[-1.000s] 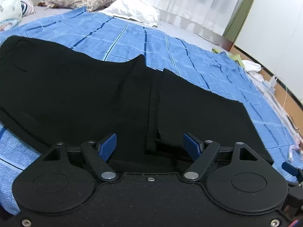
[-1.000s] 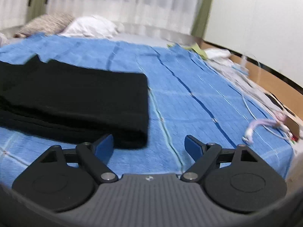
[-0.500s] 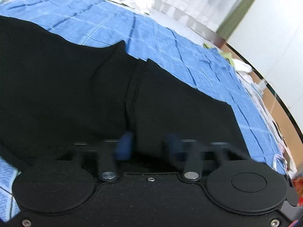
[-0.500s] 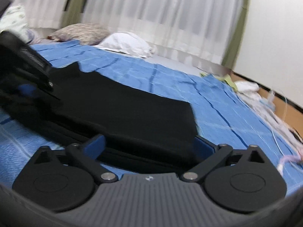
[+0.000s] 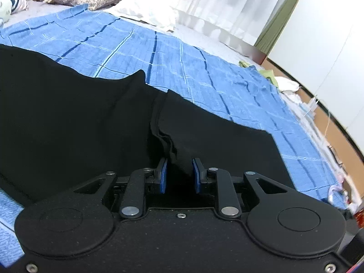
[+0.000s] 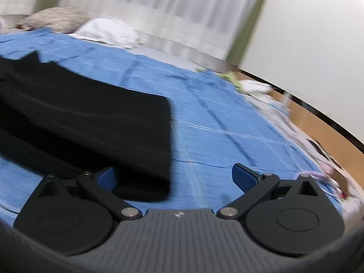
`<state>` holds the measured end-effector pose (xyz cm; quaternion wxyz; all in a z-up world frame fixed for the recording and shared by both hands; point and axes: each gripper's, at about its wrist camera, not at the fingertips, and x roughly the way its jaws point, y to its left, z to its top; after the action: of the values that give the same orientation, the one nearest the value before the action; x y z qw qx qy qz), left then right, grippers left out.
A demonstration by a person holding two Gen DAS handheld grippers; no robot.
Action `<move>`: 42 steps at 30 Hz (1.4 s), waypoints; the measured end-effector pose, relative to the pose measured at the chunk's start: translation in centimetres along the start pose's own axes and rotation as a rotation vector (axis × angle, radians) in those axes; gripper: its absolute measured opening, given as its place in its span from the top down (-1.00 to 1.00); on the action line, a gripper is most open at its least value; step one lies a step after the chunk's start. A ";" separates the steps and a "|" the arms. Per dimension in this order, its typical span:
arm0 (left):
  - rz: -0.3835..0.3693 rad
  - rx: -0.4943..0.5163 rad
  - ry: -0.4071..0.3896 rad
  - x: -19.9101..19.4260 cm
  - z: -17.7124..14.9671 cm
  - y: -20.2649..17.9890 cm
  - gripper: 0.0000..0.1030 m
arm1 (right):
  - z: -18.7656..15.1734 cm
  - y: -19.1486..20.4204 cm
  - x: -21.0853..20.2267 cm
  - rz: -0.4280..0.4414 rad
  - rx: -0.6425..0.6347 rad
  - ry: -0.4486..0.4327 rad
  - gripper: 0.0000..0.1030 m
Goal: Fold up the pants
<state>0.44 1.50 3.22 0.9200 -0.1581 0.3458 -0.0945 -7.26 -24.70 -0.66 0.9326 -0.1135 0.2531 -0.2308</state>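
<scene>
Black pants (image 5: 79, 118) lie spread on a blue checked blanket (image 5: 182, 63) on the bed. In the left wrist view my left gripper (image 5: 179, 175) is shut on a bunched fold of the pants' near edge, the cloth pinched between its blue pads. In the right wrist view the pants' leg end (image 6: 118, 132) lies flat at left. My right gripper (image 6: 175, 177) is open, with the corner of the leg end between its fingers; the left pad (image 6: 107, 177) sits against the cloth.
Pillows (image 5: 145, 11) and white curtains are at the far side of the bed. Loose clothes and cables (image 5: 314, 104) lie on the wooden floor at right, by a white wall. The blanket (image 6: 227, 122) stretches right of the pants.
My left gripper has closed onto the pants' near edge and bunched the cloth. My right gripper stayed open and shifted right, so the leg end's corner now lies between its fingers.
</scene>
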 end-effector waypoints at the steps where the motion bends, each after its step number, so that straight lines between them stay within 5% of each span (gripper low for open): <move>1: 0.023 0.019 -0.007 -0.1 -0.3 -0.2 0.67 | -0.2 -0.8 0.2 -0.023 0.018 0.016 -1.00; 7: 0.127 0.085 0.026 0.0 -2.0 0.1 0.82 | -1.2 -3.9 0.2 0.011 0.152 0.058 -1.00; 13: 0.073 0.010 0.026 -0.8 -2.1 1.5 0.79 | -1.1 -3.5 0.4 0.026 0.135 0.047 -1.00; 18: -0.046 -0.099 0.047 -0.6 -1.0 2.6 -0.23 | -1.0 -2.8 0.4 0.027 0.125 0.045 -1.00; 28: -0.097 -0.144 0.106 1.9 -0.3 1.9 -0.59 | -1.1 -2.6 0.3 0.024 0.139 0.045 -1.00; 34: -0.022 -0.074 0.093 3.3 -0.6 0.0 -0.52 | -1.0 -2.4 0.5 0.027 0.144 0.044 -1.00; 36: 0.016 -0.057 0.088 3.6 -0.8 -0.7 0.08 | -0.9 -2.3 0.6 0.026 0.140 0.043 -1.00; 38: 0.133 -0.001 0.055 3.4 -1.3 -1.6 0.68 | -0.9 -2.3 0.5 0.023 0.136 0.041 -1.00; 42: 0.166 0.082 0.013 2.1 -2.4 -2.3 0.82 | -0.9 -2.3 0.5 0.026 0.137 0.042 -1.00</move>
<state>0.25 -1.76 1.00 0.9282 -0.0906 0.3593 -0.0328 -8.15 -26.99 -0.87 0.9356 -0.0414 0.2576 -0.2378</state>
